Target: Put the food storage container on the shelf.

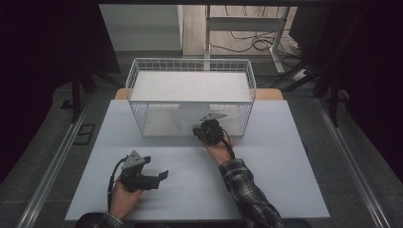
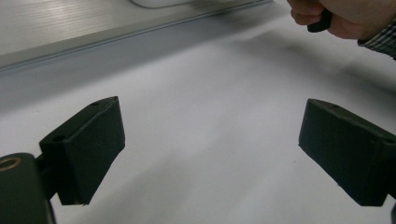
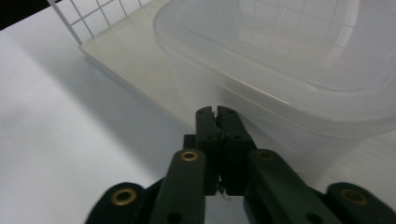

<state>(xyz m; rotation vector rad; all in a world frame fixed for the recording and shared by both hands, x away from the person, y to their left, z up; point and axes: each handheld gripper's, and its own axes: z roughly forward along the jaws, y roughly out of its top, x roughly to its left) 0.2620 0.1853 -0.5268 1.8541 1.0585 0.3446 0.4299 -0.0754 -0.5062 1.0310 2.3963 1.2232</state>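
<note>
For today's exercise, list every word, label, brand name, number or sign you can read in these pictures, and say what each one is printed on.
None: no readable text stands on anything here.
The clear plastic container, the white wire basket, the white table and both black grippers, left gripper and right gripper, bear no print, label or number.

Looks like a lab / test rig, not a home. White tabletop (image 1: 190,180) set inside a dark curtained booth w/ metal rails (image 1: 52,166) along the floor each side. Behind it: loose cables (image 1: 247,42) on the floor, a white desk frame (image 1: 247,23), grey carpet. Person at the table holds camera-fitted gripper tools; a white wire basket (image 1: 190,78) on the tabletop.
</note>
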